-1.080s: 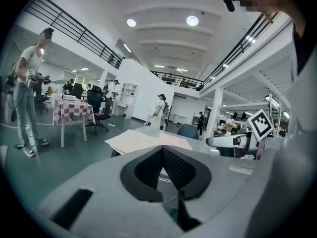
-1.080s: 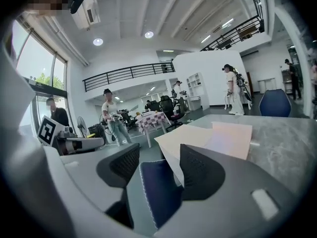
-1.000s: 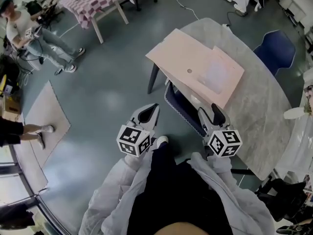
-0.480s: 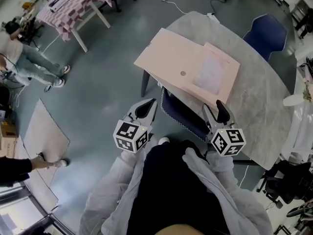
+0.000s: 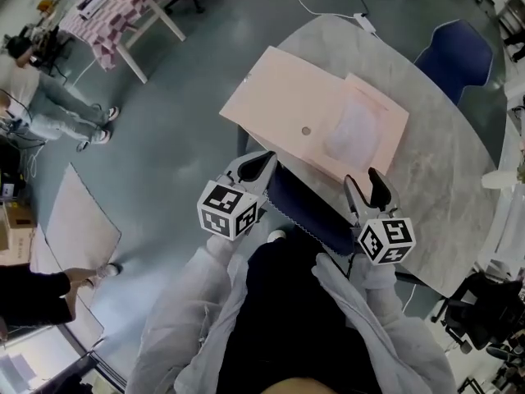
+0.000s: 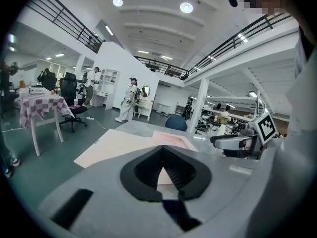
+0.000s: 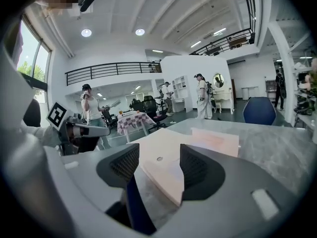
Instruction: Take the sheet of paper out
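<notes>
A large pink envelope lies flat on the grey table, its left part overhanging the table edge. A pale, translucent sheet of paper shows at its right end. My left gripper is shut with nothing in it, just short of the envelope's near edge. In the left gripper view the envelope lies ahead of the closed left gripper. My right gripper is open and empty, by the near right edge. From the right gripper, the envelope shows between the parted jaws.
A dark blue chair is tucked under the table between my grippers, and another blue chair stands at the far side. A table with a checked cloth and a seated person are at the far left.
Both grippers have moved forward toward the envelope's near edge, the left one further. Their jaws look unchanged.
</notes>
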`<move>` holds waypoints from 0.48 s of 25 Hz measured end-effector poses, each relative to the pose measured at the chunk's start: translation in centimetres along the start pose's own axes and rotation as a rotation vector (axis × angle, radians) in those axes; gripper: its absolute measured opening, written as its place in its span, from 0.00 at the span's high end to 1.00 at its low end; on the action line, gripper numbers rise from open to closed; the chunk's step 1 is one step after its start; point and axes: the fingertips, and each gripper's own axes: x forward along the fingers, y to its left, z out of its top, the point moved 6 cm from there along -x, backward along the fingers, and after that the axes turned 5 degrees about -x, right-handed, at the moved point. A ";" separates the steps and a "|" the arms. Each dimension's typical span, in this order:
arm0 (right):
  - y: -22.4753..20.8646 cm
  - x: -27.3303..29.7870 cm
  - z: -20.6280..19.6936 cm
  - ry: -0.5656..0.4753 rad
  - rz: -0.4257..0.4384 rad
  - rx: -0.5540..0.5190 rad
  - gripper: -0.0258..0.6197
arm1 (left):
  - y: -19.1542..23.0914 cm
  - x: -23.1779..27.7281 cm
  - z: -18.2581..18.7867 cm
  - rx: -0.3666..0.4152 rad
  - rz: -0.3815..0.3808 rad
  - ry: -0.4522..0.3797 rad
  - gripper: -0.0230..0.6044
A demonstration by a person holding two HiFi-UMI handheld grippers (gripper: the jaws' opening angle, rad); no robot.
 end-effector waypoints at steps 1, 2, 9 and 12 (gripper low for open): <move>-0.6 0.3 0.3 -0.006 -0.006 -0.007 0.58 | 0.1 1.1 0.3 -0.010 -0.010 0.009 0.96; -1.1 0.6 0.5 -0.010 -0.014 -0.009 0.58 | 0.2 2.2 0.6 -0.019 -0.023 0.021 0.96; -5.0 1.9 -0.2 0.006 -0.079 0.007 0.58 | -0.7 12.0 0.4 -0.102 -0.140 0.183 0.87; -6.7 2.4 -0.5 0.017 -0.083 0.009 0.58 | -0.9 16.4 0.1 -0.149 -0.165 0.240 0.85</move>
